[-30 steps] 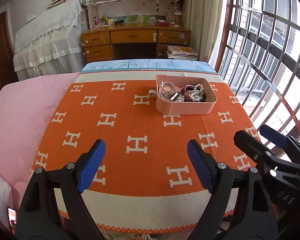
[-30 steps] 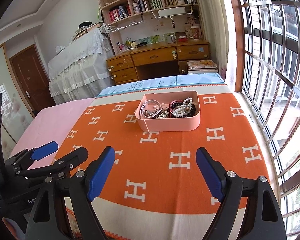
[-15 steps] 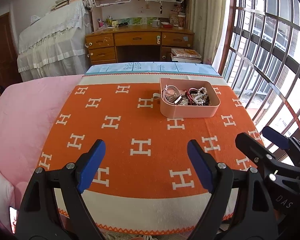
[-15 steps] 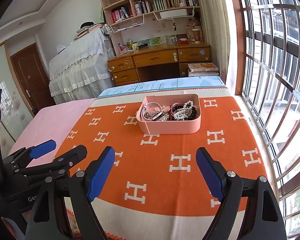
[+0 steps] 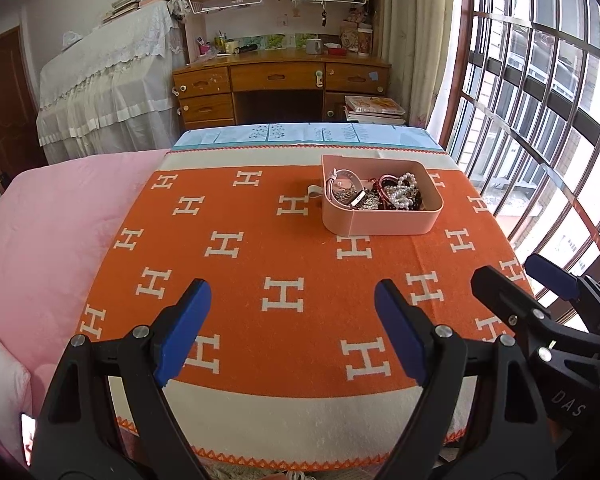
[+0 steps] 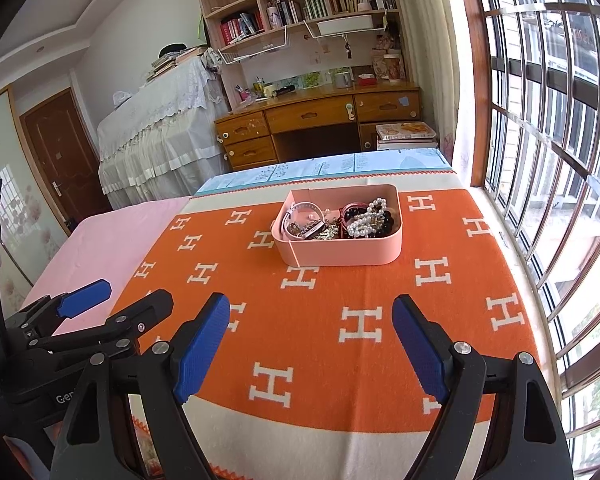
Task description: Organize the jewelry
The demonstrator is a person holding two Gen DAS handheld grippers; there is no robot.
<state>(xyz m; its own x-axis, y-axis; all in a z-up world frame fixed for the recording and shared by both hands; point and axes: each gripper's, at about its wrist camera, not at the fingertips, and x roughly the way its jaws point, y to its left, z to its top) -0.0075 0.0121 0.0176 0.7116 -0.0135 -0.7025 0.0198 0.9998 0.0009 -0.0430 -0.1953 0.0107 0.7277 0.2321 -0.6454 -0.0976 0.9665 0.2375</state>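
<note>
hovering wide open and empty, left gripper (image 5: 288, 336) and right gripper (image 6: 312, 350) face the far pink jewelry box (image 5: 380, 222) on the orange blanket (image 5: 260, 248).

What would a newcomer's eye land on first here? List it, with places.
First comes the orange blanket patterned with white H shapes, spread across the bed. On it, toward the barred window, sits a pink box heaped with jewelry, including a white pearl strand. Near the camera, the left gripper and right gripper hover open and empty, short of the box.
</note>
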